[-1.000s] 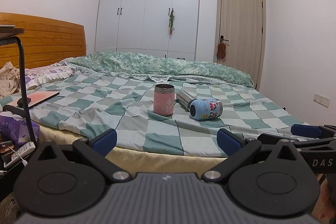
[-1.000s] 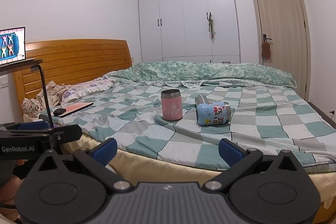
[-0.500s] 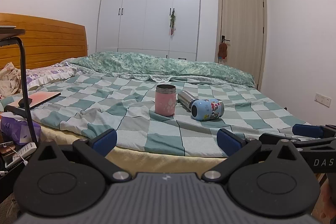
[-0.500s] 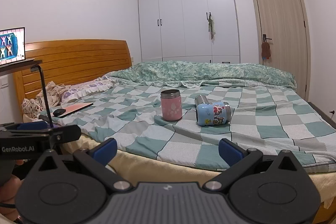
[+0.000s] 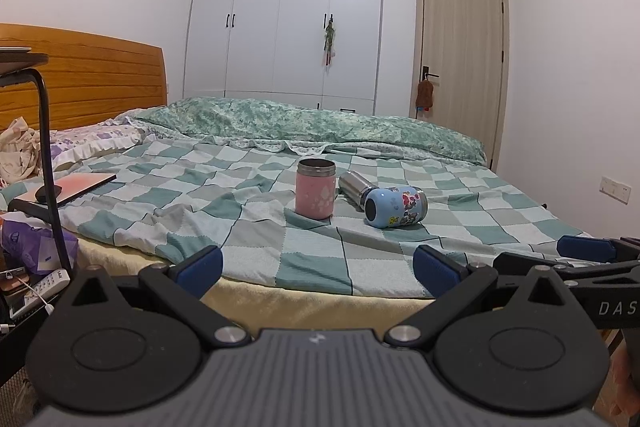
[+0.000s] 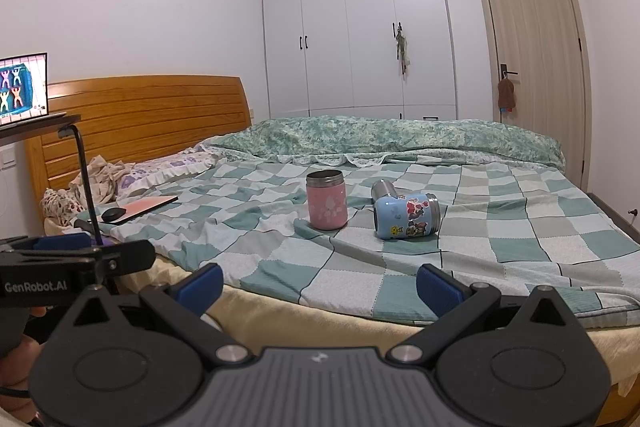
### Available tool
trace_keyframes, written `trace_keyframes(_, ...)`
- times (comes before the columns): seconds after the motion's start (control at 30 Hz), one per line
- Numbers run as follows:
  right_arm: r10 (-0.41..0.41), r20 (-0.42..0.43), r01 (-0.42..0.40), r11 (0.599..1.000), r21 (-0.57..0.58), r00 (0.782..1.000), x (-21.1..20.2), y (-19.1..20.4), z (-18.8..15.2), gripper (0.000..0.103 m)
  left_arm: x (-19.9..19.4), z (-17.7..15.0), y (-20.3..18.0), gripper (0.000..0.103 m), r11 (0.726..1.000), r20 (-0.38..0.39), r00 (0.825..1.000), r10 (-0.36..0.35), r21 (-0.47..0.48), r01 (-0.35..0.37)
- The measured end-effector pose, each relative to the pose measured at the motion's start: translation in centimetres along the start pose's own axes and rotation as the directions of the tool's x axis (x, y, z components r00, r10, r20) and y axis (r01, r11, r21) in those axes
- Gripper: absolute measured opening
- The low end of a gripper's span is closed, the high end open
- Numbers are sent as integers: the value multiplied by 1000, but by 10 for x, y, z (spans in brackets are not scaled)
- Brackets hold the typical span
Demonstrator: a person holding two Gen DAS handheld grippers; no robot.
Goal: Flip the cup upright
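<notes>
**Soft bed, crowded target: tip and roll risk**

Bedroom, checkered blanket [image 5: 248, 223] on the bed, loose and wrinkled. Blue cup [image 5: 396, 207] lies on its side at frame centre, just right of the upright pink cup [image 5: 315, 193], with a steel bottle [image 5: 354, 187] lying close behind it; can't tell if they touch. Left gripper [image 5: 316, 265] and right gripper [image 6: 318, 281] sit low in frame, jaws wide apart, holding nothing, well short of the cups.

Risks:
- round body rolls off when nudged
- reach clips the pink cup, knocks it over
- set upright on a wrinkle, it topples again
</notes>
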State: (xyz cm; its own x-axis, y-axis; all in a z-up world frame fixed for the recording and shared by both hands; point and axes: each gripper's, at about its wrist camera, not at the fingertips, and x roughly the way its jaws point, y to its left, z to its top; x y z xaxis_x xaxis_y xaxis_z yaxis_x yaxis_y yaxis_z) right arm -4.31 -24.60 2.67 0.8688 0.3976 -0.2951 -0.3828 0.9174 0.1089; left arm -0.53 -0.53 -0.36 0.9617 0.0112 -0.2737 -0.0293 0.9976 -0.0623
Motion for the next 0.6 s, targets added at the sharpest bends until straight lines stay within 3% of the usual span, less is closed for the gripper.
trace_keyframes(0.47, -4, 0, 4, 1000, 5, 1000, 2, -2, -2, 103, 2, -1, 0, 103, 1000, -17, 1000, -6, 3, 6)
trace_keyframes(0.6, 0, -14, 0, 1000, -16, 1000, 21, -9, -3, 103, 17, 11, -1, 103, 999, -19, 1000, 1, 35, -1)
